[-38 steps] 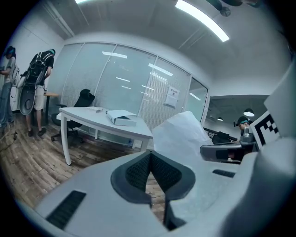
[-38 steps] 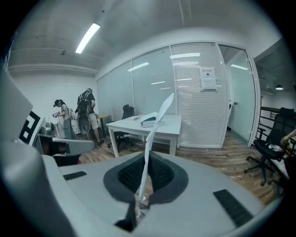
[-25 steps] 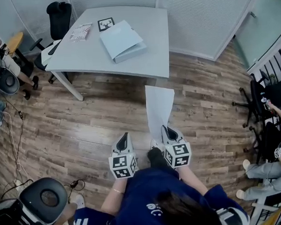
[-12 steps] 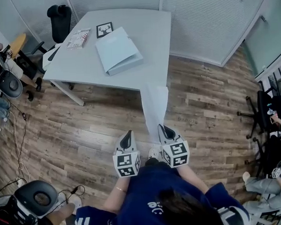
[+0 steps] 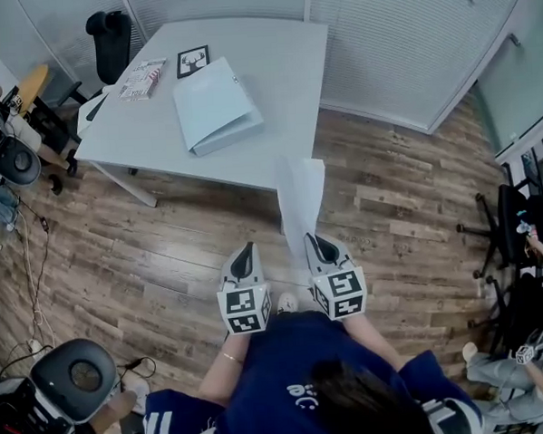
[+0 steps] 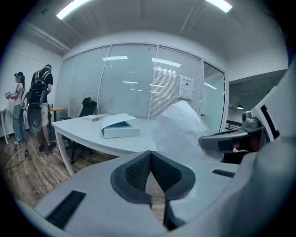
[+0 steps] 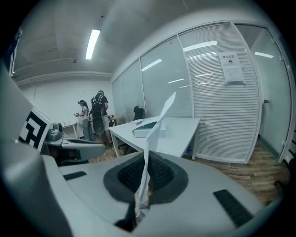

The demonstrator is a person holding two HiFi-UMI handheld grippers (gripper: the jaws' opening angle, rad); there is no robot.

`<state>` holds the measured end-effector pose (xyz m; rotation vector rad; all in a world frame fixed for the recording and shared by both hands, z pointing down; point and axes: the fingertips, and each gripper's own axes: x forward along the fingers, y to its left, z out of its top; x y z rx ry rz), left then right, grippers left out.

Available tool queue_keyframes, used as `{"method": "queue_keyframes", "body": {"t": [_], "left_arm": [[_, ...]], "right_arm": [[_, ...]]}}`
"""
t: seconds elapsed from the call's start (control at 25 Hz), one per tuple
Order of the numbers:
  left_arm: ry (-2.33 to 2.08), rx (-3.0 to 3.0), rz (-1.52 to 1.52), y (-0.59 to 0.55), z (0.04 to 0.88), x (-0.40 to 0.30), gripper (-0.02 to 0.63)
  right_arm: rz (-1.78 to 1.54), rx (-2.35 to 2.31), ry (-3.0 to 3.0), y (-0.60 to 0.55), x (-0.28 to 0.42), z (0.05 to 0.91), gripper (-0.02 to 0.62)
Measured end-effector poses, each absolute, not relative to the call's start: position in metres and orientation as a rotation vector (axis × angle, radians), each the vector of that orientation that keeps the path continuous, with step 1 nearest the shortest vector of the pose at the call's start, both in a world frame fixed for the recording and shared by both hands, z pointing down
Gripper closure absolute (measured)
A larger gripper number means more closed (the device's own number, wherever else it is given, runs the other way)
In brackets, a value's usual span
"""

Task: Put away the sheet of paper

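Note:
A white sheet of paper (image 5: 301, 201) stands up from my right gripper (image 5: 323, 251), which is shut on its lower edge; in the right gripper view the sheet of paper (image 7: 156, 125) rises edge-on from between the pads. My left gripper (image 5: 245, 259) is shut and holds nothing, a hand's width left of the right one. In the left gripper view the sheet of paper (image 6: 178, 132) billows at the right. A pale blue binder (image 5: 211, 106) lies closed on the grey table (image 5: 273, 75) ahead; the binder (image 6: 118, 127) shows there too.
A marker card (image 5: 192, 61) and a booklet (image 5: 142, 79) lie at the table's far side. Office chairs (image 5: 108, 34) stand behind it and one (image 5: 85, 380) at my near left. People (image 6: 34, 109) stand at the left; glass walls enclose the room.
I have walked closer to the table: it and the binder have shifted left and nearer in the head view. The paper's top now overlaps the table's near edge. Both grippers stay shut.

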<state>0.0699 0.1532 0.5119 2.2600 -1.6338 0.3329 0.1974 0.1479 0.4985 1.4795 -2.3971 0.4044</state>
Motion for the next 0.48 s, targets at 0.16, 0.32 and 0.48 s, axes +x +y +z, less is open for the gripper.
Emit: {"method": "queue_keyframes", "body": {"t": [0.16,0.32,0.48], "left_arm": [[-1.653,2.268,0.329,0.137,0.51,0.073,0.603],[-1.688,2.253,0.334,0.122,0.514,0.066,0.603],[-1.703,2.269,0.35,0.095,0.518,0.06,0.603]], "right_arm": [[0.404,1.477,-2.404,0.138,0.201,0.497,0.588],[0.411,1.467,-2.405,0.129,0.202,0.499,0.588],[0.41,1.484,-2.396,0.112,0.203,0.5,0.588]]}}
